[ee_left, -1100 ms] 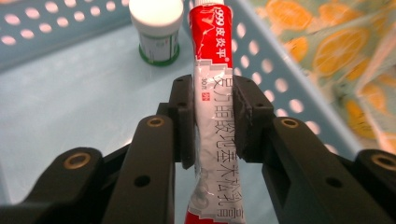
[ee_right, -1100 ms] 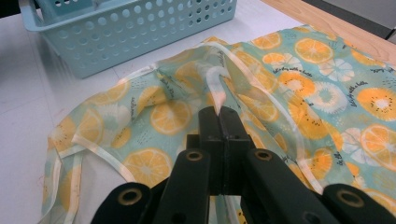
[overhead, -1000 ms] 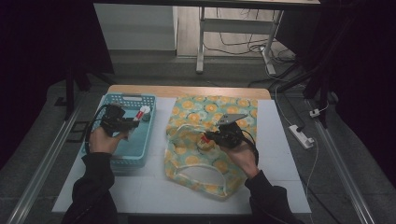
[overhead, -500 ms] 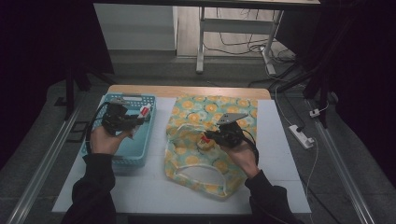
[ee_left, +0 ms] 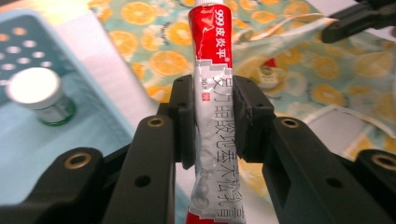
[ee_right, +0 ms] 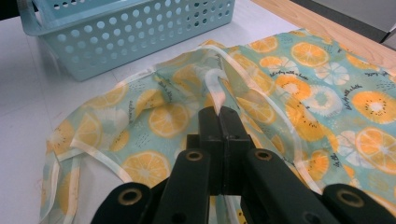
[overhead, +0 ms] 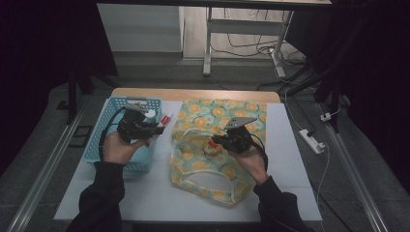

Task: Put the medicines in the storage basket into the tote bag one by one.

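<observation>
The left hand-held gripper (ee_left: 208, 123), clamped on the red-and-silver tube (ee_left: 212, 93), has carried it from above the blue basket (overhead: 104, 145) towards the orange-print bag (overhead: 212, 145); the right hand-held gripper (ee_right: 219, 116) stays pinched shut on the bag's rim.

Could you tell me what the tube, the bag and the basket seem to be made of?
Tube: probably soft metal or laminate, with a glossy red and silver print; it looks creased and flattened.
Bag: thin, slightly see-through fabric or plastic film with an orange-slice print and pale edging; it folds limply.
Basket: rigid light-blue plastic, matt, with moulded rows of holes.
</observation>
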A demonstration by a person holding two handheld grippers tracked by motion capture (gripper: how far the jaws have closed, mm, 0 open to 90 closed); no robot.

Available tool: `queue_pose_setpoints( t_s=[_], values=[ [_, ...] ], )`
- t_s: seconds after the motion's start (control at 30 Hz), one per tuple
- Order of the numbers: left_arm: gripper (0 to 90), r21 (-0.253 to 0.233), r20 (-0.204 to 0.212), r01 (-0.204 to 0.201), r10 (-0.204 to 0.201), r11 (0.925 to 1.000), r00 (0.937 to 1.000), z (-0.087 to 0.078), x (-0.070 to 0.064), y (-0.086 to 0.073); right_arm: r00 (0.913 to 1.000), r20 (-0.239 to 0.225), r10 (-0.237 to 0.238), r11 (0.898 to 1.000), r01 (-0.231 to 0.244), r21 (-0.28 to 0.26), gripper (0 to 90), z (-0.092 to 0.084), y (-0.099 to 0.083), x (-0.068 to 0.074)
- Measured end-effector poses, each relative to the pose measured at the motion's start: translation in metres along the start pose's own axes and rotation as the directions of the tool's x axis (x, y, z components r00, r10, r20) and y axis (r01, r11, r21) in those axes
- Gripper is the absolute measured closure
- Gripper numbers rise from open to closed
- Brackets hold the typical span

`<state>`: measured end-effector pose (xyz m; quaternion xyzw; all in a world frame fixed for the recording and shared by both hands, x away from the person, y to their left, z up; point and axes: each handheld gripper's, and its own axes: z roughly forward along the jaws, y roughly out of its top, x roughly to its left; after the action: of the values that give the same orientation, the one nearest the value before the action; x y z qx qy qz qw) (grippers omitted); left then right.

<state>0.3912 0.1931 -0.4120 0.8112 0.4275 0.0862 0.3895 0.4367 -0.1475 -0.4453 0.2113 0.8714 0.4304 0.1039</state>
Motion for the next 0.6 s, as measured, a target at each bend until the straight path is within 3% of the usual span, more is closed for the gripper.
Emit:
queue_pose_setpoints(
  t_s=[0.17, 0.4, 0.6],
  values=[
    [71.1, 0.011, 0.051, -0.046, 0.045, 0.9989, 0.9977, 0.007, -0.015, 0.005, 1.0, 0.003, 0.003, 1.0, -0.003, -0.002, 90.0, -0.001, 0.0, -0.001],
    [71.1, 0.044, 0.12, -0.101, 0.096, 0.9939, 0.9881, 0.022, -0.033, 0.008, 0.9999, 0.01, 0.004, 1.0, -0.004, -0.01, 90.0, -0.003, 0.001, -0.002],
    [71.1, 0.086, 0.146, -0.143, 0.13, 0.9859, 0.9808, 0.039, -0.044, 0.009, 0.9999, 0.014, 0.007, 1.0, -0.006, -0.014, 90.0, -0.004, 0.001, -0.003]
  ],
)
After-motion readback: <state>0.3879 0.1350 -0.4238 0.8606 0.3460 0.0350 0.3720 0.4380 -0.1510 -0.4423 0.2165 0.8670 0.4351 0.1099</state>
